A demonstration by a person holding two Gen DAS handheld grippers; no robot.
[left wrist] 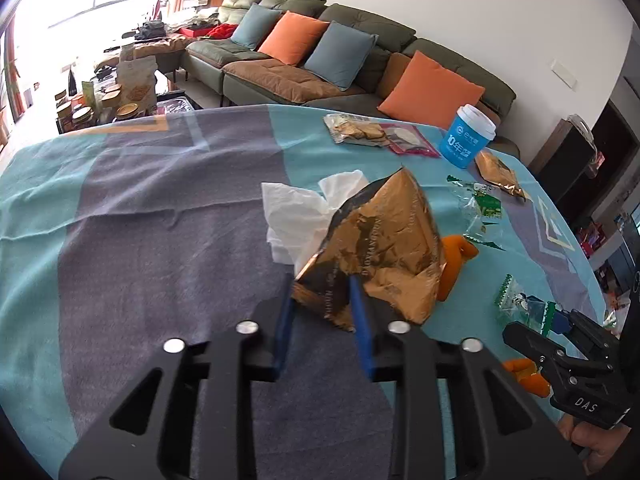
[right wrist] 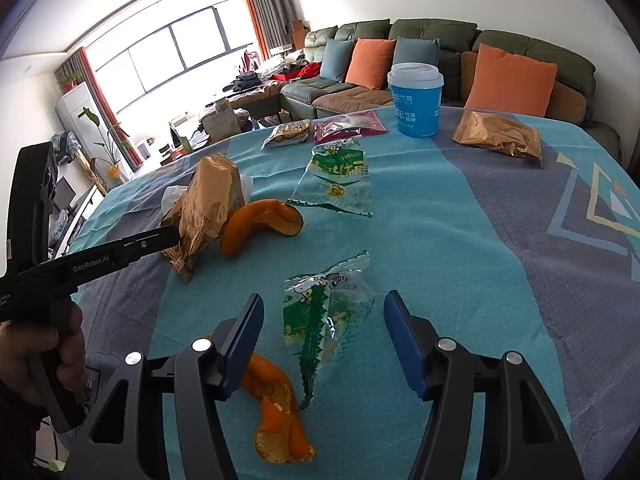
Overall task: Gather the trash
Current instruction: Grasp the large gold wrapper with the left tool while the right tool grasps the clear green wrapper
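Gold foil wrapper point(left wrist: 380, 248) pinched in left hand-held gripper point(left wrist: 322, 304), seemingly lifted; right hand-held gripper point(right wrist: 324, 344) spread

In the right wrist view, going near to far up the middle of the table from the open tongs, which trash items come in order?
Orange peel → crumpled green-print clear wrapper between the right tongs → flat green-print wrapper → dark red packet → blue cup.
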